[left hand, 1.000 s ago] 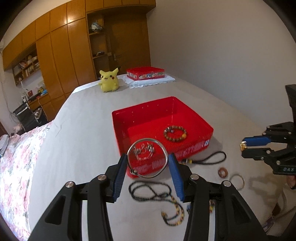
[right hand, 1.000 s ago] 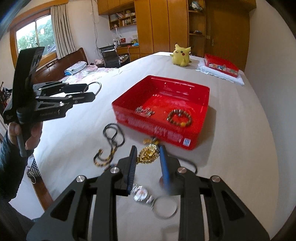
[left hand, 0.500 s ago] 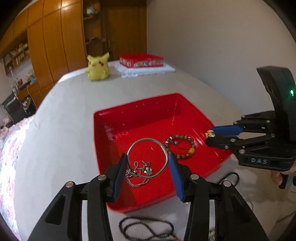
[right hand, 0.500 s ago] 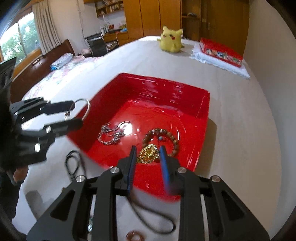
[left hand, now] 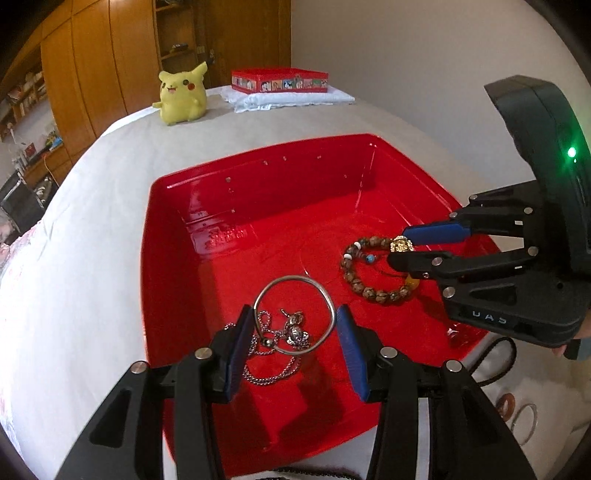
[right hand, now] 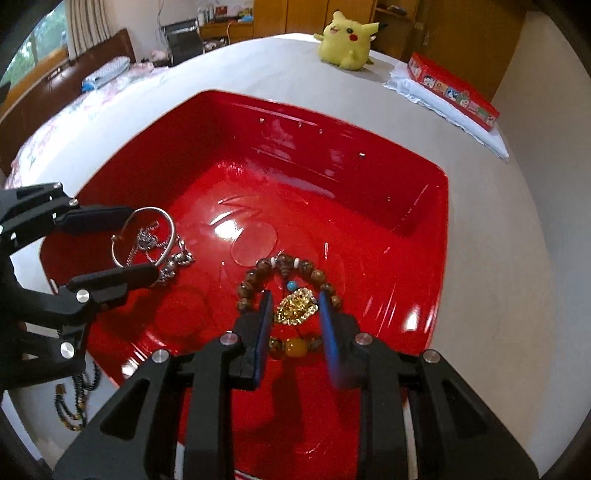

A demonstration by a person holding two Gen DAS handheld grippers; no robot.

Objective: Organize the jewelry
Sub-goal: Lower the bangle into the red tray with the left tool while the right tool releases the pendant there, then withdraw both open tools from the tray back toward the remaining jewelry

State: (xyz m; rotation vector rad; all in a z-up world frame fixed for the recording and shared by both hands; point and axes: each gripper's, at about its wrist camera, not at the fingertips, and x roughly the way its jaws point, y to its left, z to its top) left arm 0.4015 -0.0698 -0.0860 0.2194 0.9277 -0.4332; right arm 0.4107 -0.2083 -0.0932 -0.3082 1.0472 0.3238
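A red plastic tray (left hand: 258, 177) (right hand: 424, 206) sits on the white bed. My left gripper (left hand: 294, 321) (right hand: 127, 243) is shut on a silver bangle (left hand: 295, 284) (right hand: 168, 229) and holds it over the tray's near left part, above a silver chain (left hand: 273, 365) (right hand: 177, 258). My right gripper (right hand: 295, 314) (left hand: 400, 253) has its jaws a little apart around a gold pendant (right hand: 297, 309) (left hand: 401, 244), low over a brown bead bracelet (left hand: 369, 291) (right hand: 295, 266) in the tray.
A yellow plush toy (left hand: 183, 96) (right hand: 347, 33) and a red box on a white cloth (left hand: 280, 79) (right hand: 452, 90) lie at the far end of the bed. A dark bead necklace (right hand: 74, 398), a black cord (left hand: 498, 362) and rings (left hand: 522, 421) lie outside the tray.
Both grippers have moved forward from the bed in front of the tray to over its inside, carrying the bangle and the pendant. The right jaws now stand wider around the pendant.
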